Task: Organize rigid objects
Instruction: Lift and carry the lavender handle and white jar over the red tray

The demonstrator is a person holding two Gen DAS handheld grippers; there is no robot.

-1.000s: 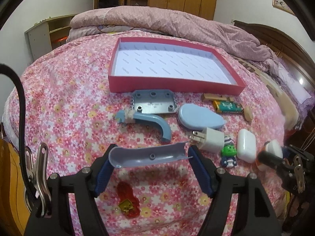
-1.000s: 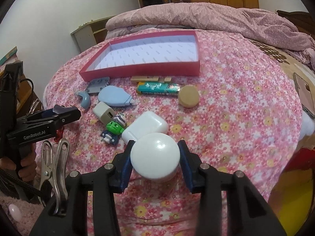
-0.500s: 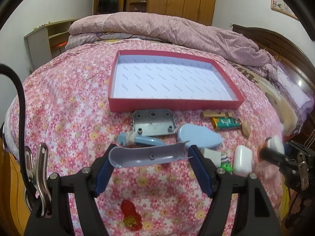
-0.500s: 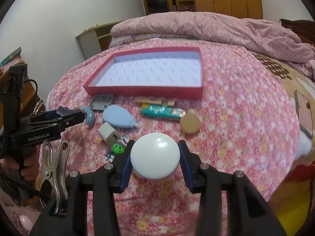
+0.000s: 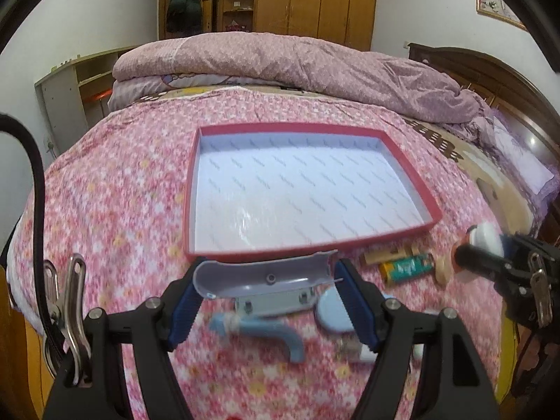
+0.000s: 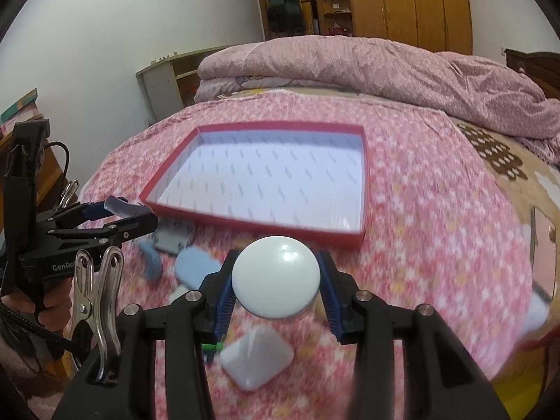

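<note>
both hand-held grippers have gone up and forward since a second ago, so the red tray (image 5: 409,171) now looks bigger and closer in both views, and the small things on the bed (image 5: 115,189) have slid down under the fingers. the left hand-held gripper (image 5: 267,281) is closed on a long grey-blue plastic shell (image 5: 262,274), with one blue pad pressing on each end, so the shell lies sideways, running the same way as the near wall of the tray. that near wall is just past the shell, straight ahead. the right hand-held gripper (image 6: 276,283) is squeezed on a round white jar (image 6: 276,281), which sits snug between its pads. for this one the tray (image 6: 364,175) is ahead and a bit to the left, and the jar is near the tray's closest right corner. both things are up in the air, not yet over the white floor of the tray. the left one looks a bit nearer to the tray, so i think it may get there first. it likely only needs to go forward a little more and then down. still on the bed are a metal plate (image 5: 276,302), a curved blue piece (image 5: 276,332), a pale blue oval thing (image 5: 330,315), a green pack (image 5: 407,267) and a white case (image 6: 257,358). these look blurry.
</note>
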